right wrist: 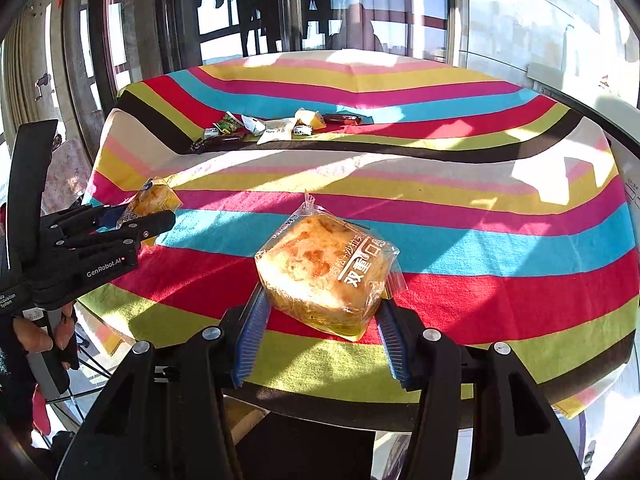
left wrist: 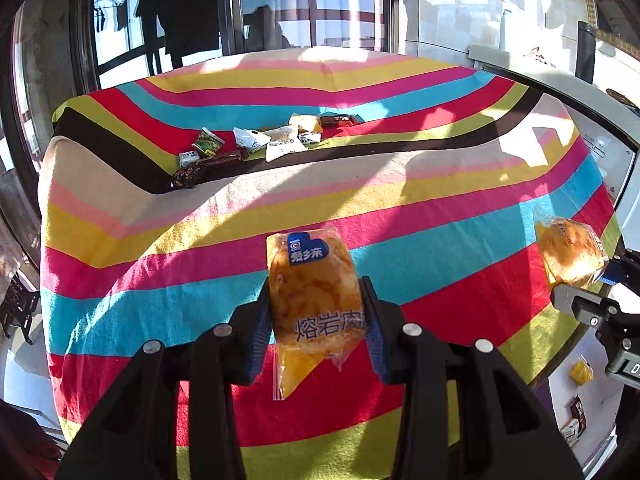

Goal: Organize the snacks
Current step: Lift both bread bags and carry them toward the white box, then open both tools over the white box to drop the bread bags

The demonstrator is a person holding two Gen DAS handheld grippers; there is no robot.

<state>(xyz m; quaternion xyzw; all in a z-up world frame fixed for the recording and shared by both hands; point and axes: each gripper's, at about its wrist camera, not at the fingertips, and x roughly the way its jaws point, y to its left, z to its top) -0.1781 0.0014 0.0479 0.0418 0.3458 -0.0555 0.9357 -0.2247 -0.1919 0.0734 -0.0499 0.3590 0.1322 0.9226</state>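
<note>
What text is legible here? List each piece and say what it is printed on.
"爱乡亲": blue badge on the left gripper's bread packet.
"双重口感": right gripper's bread packet.
"GenRobot.AI": side of the left gripper, seen from the right wrist.
Far snack pile: too small to read.

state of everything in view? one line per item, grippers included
left gripper: shut on blue-label bread packet
blue-label bread packet: sealed, held upright off the cloth
right gripper: shut on white-print bread packet
white-print bread packet: sealed, held tilted off the cloth
snack pile: loose, unsorted on the far side of the table
striped cloth: spread over the table, rumpled near the pile
</note>
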